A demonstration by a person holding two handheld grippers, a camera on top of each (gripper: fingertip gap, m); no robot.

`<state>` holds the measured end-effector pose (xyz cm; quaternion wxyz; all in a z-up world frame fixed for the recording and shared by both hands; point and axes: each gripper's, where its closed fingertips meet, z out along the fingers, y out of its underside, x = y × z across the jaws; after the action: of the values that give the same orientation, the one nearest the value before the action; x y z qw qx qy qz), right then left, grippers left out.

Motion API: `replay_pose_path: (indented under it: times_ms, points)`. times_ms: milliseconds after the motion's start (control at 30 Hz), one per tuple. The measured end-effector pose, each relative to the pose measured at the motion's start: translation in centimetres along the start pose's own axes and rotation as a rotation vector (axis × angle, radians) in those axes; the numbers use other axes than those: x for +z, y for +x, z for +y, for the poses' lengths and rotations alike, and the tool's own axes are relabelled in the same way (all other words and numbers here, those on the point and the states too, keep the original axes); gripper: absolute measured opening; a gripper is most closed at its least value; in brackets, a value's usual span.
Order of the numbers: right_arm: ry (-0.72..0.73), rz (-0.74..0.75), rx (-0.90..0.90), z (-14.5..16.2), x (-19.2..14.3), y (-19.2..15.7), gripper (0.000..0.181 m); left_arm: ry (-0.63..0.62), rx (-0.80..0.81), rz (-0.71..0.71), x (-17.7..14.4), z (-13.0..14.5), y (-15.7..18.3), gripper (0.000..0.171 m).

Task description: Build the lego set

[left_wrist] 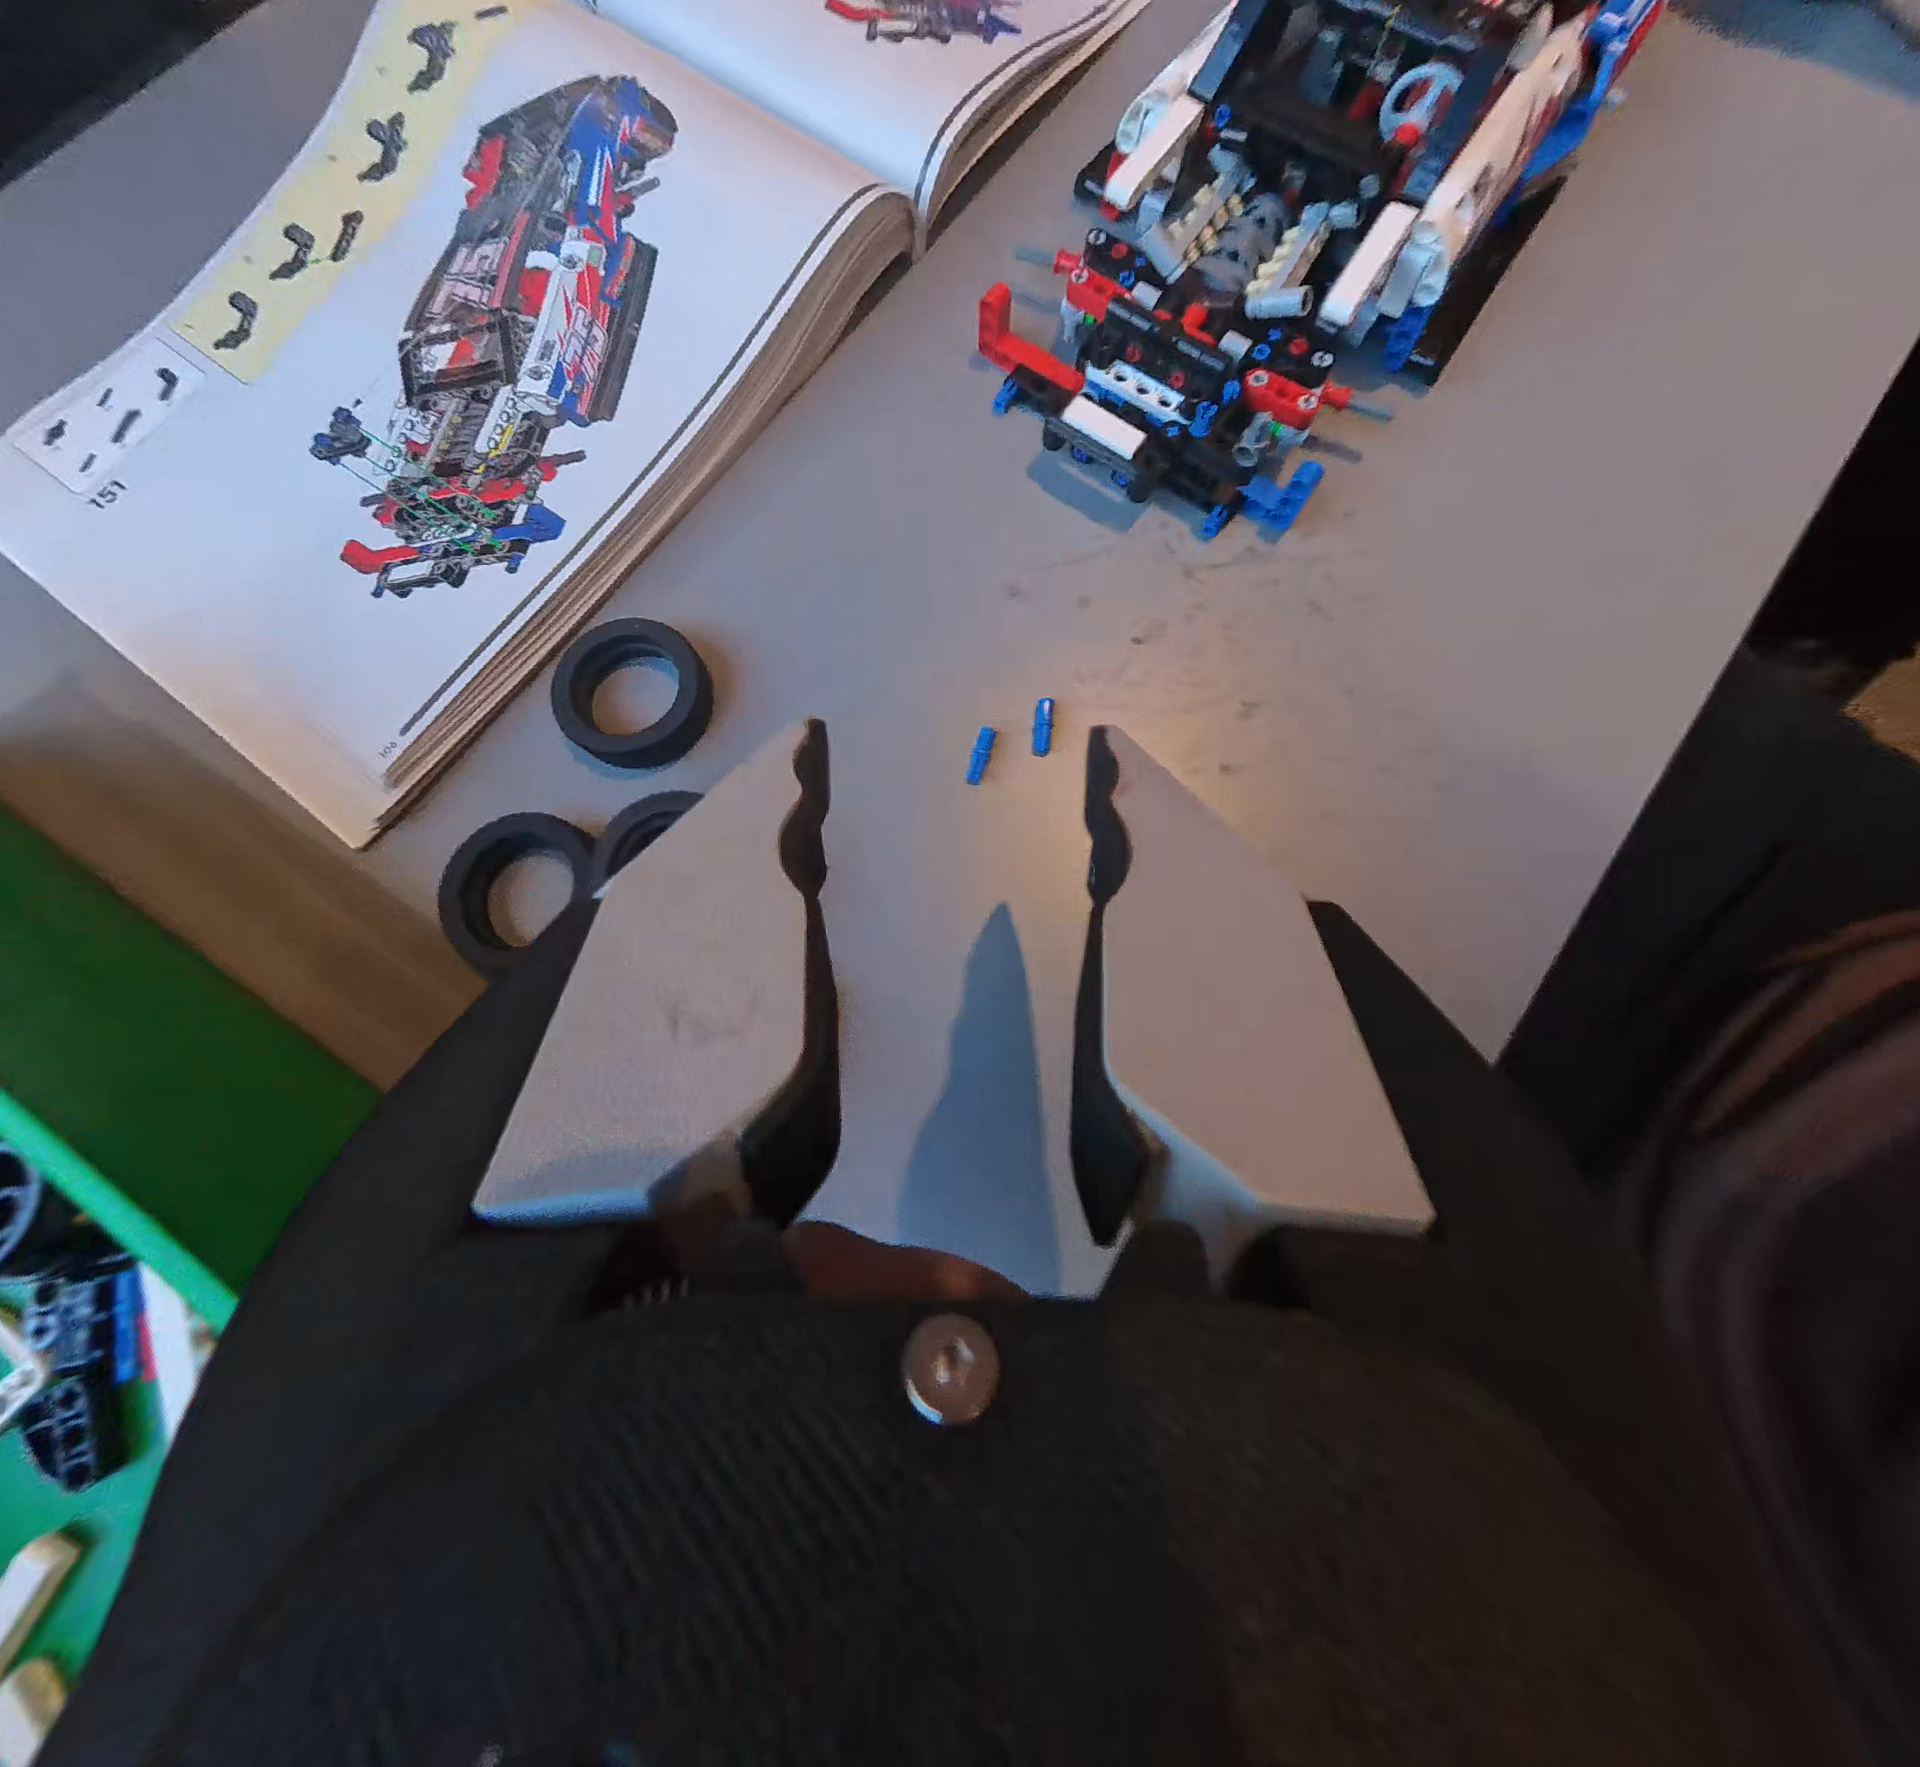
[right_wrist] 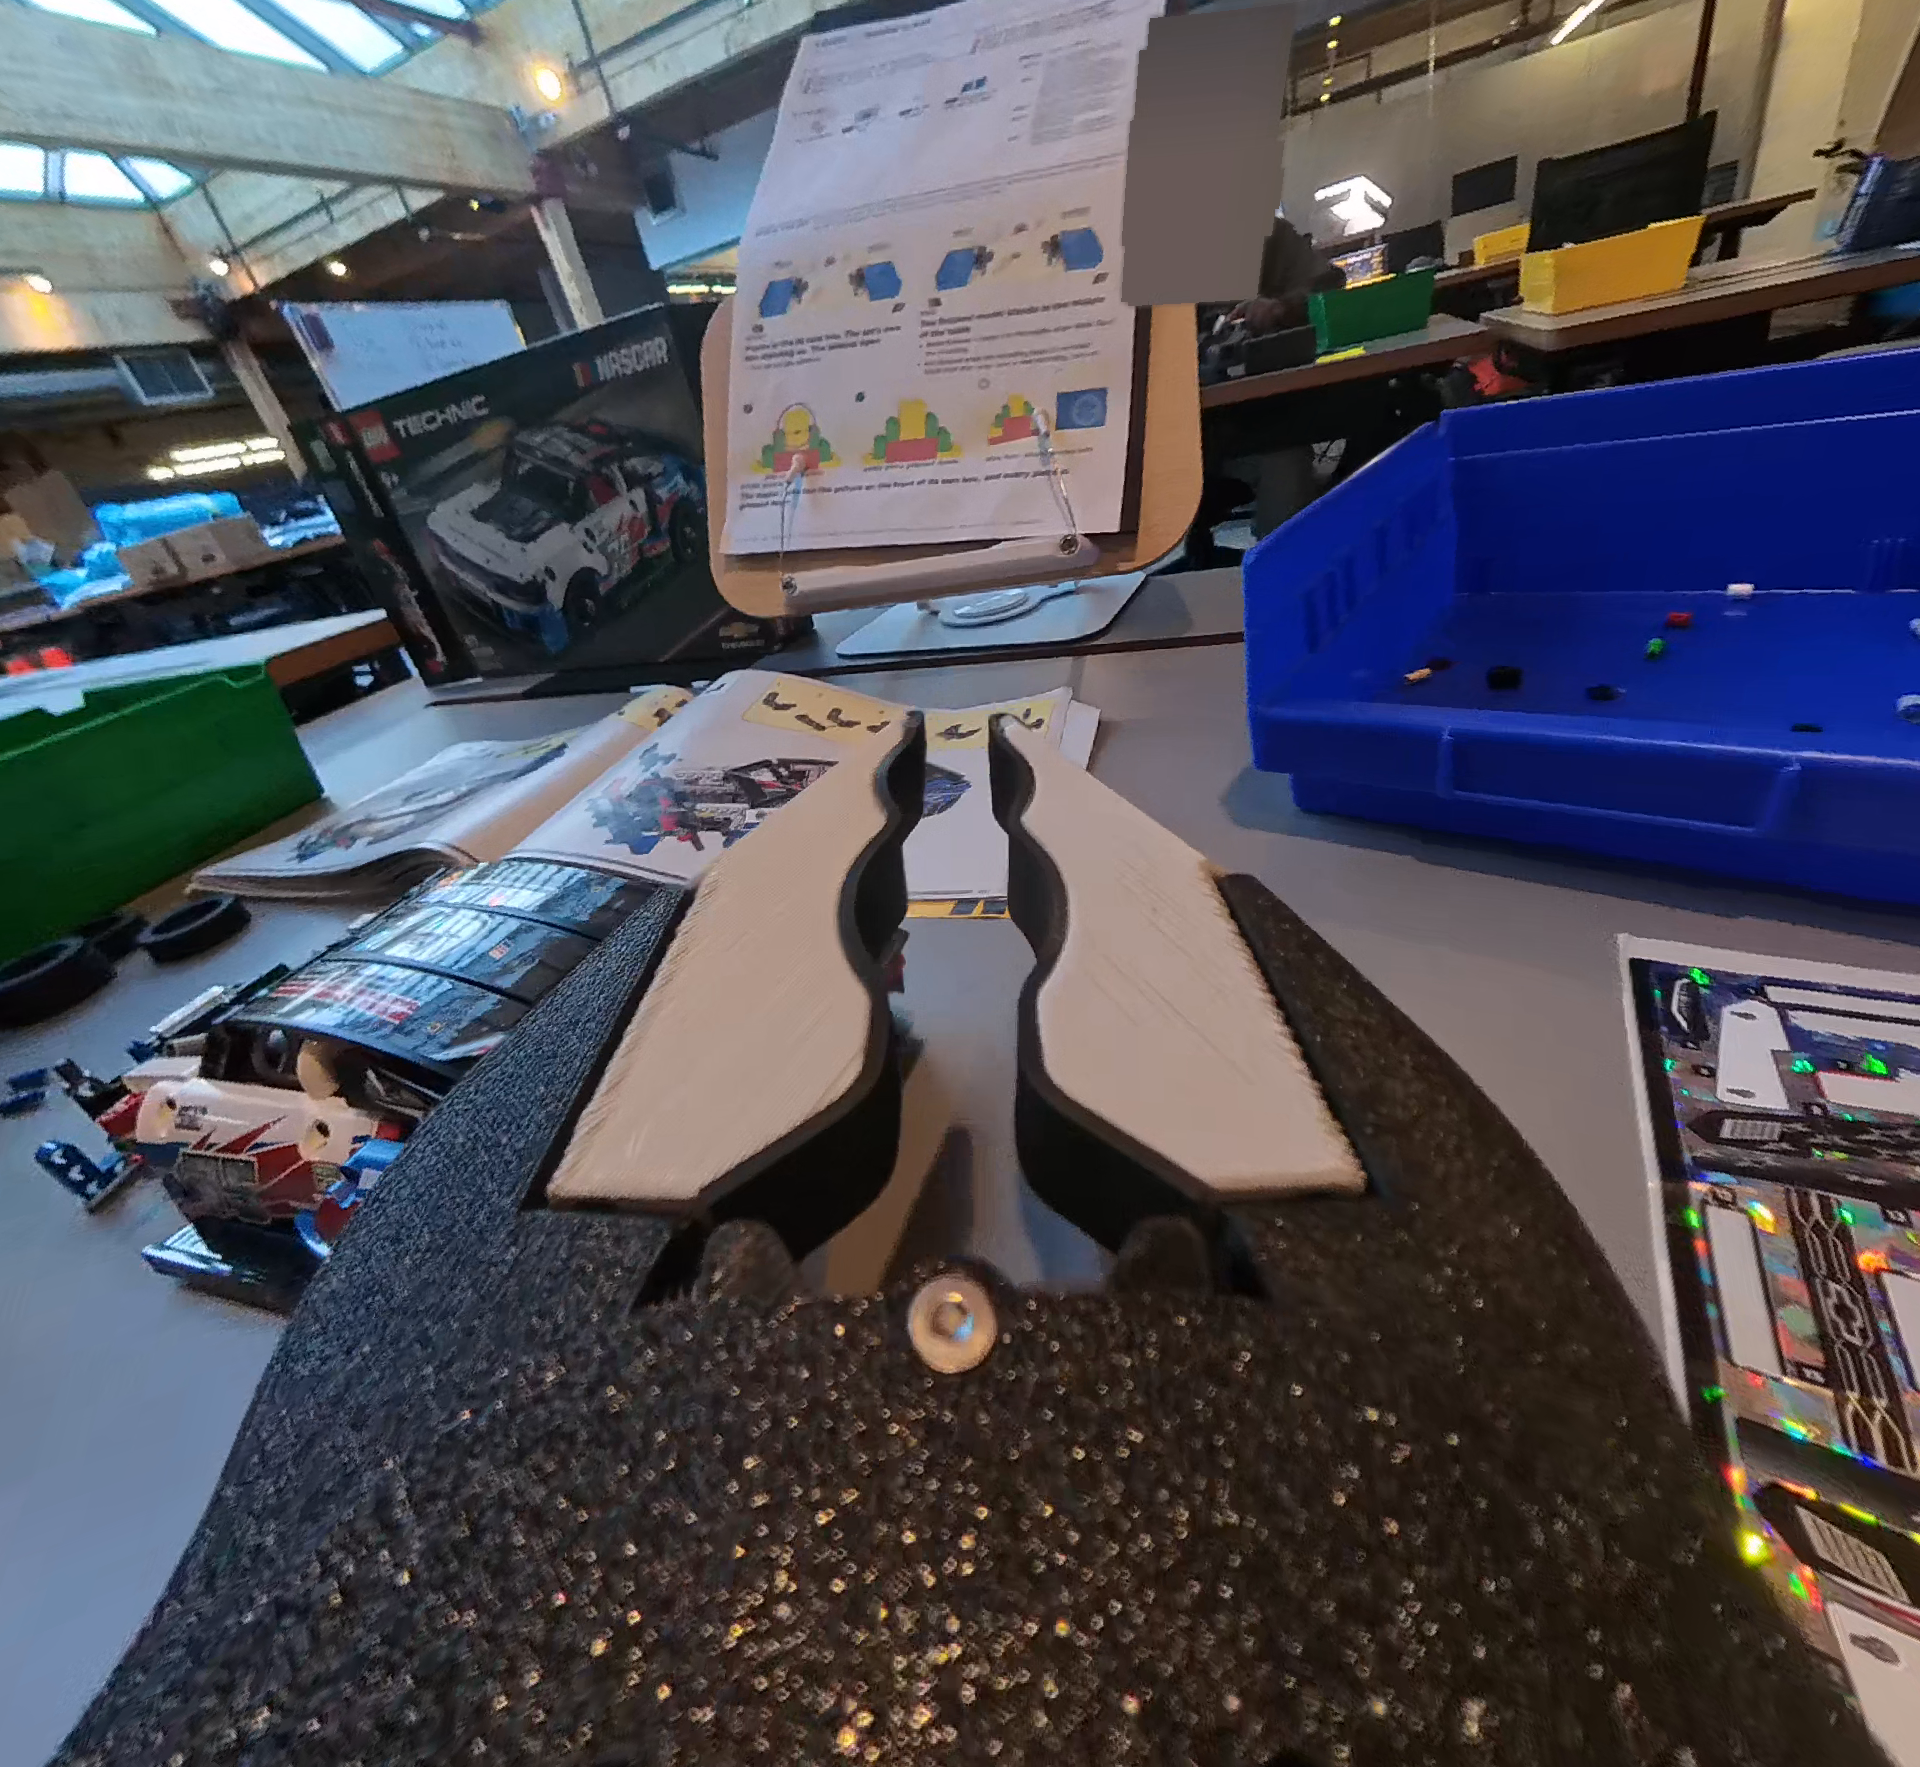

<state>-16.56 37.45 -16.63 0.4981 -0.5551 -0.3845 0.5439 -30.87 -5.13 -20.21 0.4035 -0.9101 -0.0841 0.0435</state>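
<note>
Paper on stand (right_wrist: 940,283), background desks.

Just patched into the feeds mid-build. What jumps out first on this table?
The half-built race car model stands out, red, white and blue, at the far right of the grey table, with the open instruction book to its left. Two small blue pins lie just ahead of the open left gripper, with black tyres beside it. In the right wrist view, the empty right gripper faces a big blue bin.
</note>
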Motion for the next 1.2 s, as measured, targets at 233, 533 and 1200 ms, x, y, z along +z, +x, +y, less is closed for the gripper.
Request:
replay_pose_path:
  times_ms: [233, 533, 1200]
  points:
    - [-0.043, -0.002, 0.025, 0.5, 0.0, 0.3, 0.013, 0.090, 0.088, 0.058, 0.2, 0.2, 2.0, 0.045]
    - [-0.443, 0.065, -0.050, 5.8, 1.0, 1.8, 0.027, 0.124, 0.040, 0.106, -1.9, 0.4, 0.2, 0.047]
    - [-0.677, 0.234, -0.238, 4.0, -0.4, -1.9, 0.020, -0.212, -0.192, -0.333, -14.0, 11.0, -19.0, 0.035]
